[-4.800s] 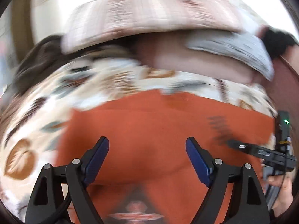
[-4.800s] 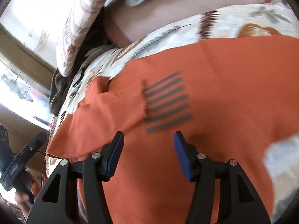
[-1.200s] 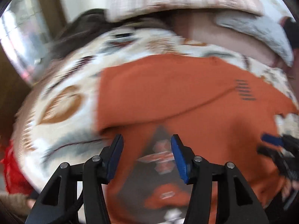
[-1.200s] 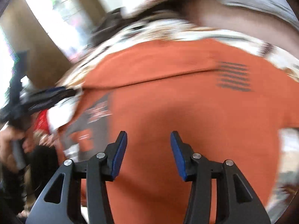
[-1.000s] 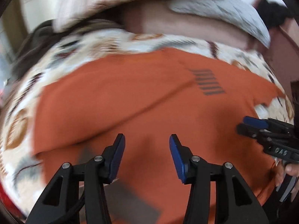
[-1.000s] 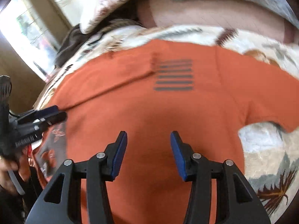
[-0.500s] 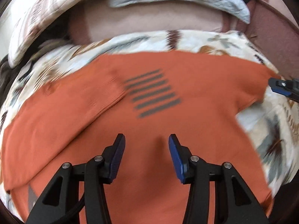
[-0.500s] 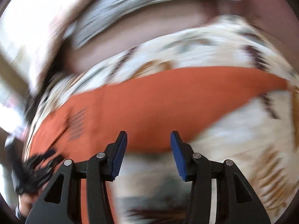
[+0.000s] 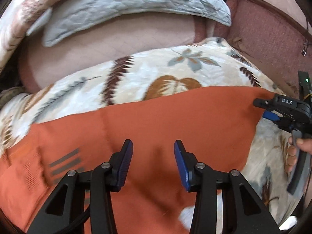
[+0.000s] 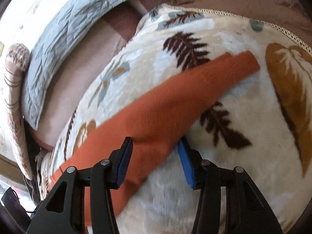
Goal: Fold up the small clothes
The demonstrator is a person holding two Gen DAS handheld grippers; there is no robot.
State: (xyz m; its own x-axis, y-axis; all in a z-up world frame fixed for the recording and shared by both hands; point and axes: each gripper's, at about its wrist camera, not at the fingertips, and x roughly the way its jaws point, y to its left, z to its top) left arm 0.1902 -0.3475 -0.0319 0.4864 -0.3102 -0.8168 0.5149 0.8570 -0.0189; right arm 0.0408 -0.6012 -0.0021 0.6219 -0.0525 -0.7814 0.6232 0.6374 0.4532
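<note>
One orange garment (image 9: pixel 175 117) is seen, spread on one leaf-patterned blanket (image 9: pixel 136 78). Beyond the blanket, one grey-blue quilted pillow (image 9: pixel 126 2) and one striped pinkish cushion (image 10: pixel 13 89) are counted. Three grey bars (image 9: pixel 65 162) are made out on the garment, with a possible fourth hidden. Two grippers are counted over the blanket: the left gripper (image 9: pixel 153 162) and the right gripper (image 10: pixel 155 160). One hand (image 9: pixel 296 152) is seen.

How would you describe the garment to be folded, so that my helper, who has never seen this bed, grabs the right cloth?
Start from the big cream blanket with brown and grey leaf prints that covers the bed. Spread flat on top of it lies the orange top. It is the only plain, bright orange cloth there, marked by a small block of grey stripes, unlike the pale blue quilted pillow behind.
</note>
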